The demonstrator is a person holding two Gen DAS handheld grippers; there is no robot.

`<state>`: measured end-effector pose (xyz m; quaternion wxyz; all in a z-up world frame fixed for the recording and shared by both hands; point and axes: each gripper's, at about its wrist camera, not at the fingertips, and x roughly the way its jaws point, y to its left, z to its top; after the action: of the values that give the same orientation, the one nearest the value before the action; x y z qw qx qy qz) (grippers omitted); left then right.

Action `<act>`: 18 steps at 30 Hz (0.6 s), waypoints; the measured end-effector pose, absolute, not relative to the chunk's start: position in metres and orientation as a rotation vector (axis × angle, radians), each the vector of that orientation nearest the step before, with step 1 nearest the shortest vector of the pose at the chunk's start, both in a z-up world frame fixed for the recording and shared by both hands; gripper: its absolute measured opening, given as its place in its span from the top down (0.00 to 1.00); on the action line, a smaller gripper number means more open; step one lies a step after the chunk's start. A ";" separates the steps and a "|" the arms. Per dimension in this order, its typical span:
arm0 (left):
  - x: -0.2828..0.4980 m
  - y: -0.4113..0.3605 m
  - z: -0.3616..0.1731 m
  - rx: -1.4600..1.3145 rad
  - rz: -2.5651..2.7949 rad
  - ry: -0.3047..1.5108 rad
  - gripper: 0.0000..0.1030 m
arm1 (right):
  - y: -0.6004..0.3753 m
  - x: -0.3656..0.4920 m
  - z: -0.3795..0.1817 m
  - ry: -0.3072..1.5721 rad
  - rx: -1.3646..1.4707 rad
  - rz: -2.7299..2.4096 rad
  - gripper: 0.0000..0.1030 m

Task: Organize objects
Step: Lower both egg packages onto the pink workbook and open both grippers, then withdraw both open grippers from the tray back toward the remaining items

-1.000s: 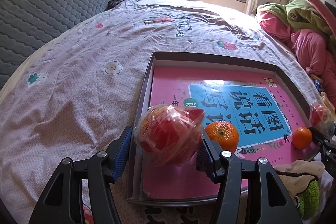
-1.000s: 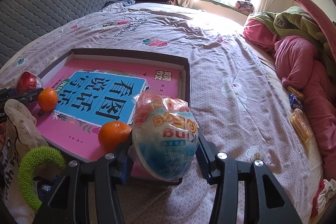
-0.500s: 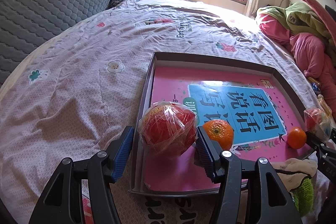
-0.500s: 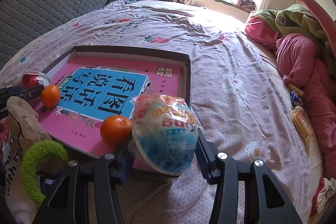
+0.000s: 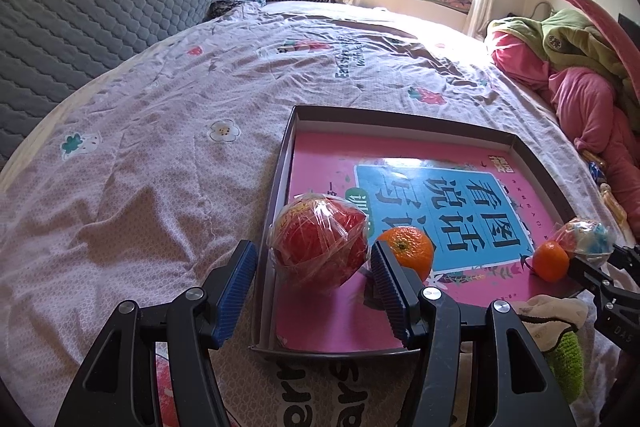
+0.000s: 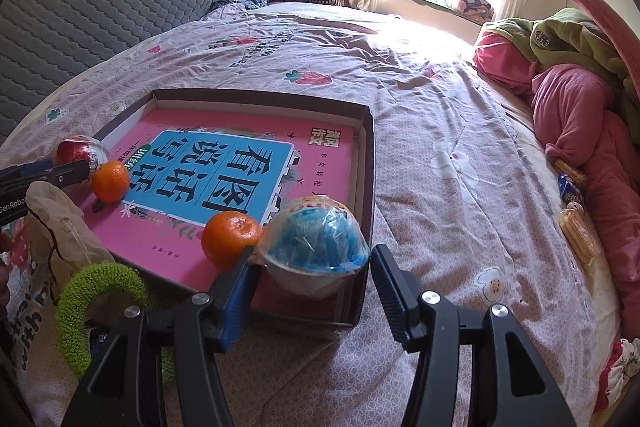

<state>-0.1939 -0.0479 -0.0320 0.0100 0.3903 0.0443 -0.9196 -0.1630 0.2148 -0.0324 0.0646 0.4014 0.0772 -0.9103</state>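
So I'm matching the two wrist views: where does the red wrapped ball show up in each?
Left wrist: red ball at lower centre, in the box's near corner.
Right wrist: red ball small at the far left edge, beside an orange.
Shared landmark: the pink book with the blue panel in the box.

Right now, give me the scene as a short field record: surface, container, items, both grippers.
surface: bed with floral sheet
container: shallow box lined with a pink book
items in box: red wrapped ball, blue wrapped ball, two oranges
left gripper: open, red wrapped ball sits between the jaws, gaps on both sides
right gripper: jaws have just been opening, blue wrapped ball between them, resting in the box corner
beside box: green knitted ring
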 end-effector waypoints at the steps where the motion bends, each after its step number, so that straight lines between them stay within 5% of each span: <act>1: -0.193 -0.048 -0.031 1.216 -2.873 0.142 0.41 | 0.215 -0.163 -0.032 0.231 1.210 -2.747 0.45; 18: -0.185 -0.044 -0.016 1.186 -2.898 0.140 0.41 | 0.216 -0.158 -0.024 0.209 1.173 -2.757 0.45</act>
<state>-0.1849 -0.0442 -0.0162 0.0038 0.3783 0.0447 -0.9246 -0.1575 0.2159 -0.0245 0.0688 0.3896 0.0693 -0.9158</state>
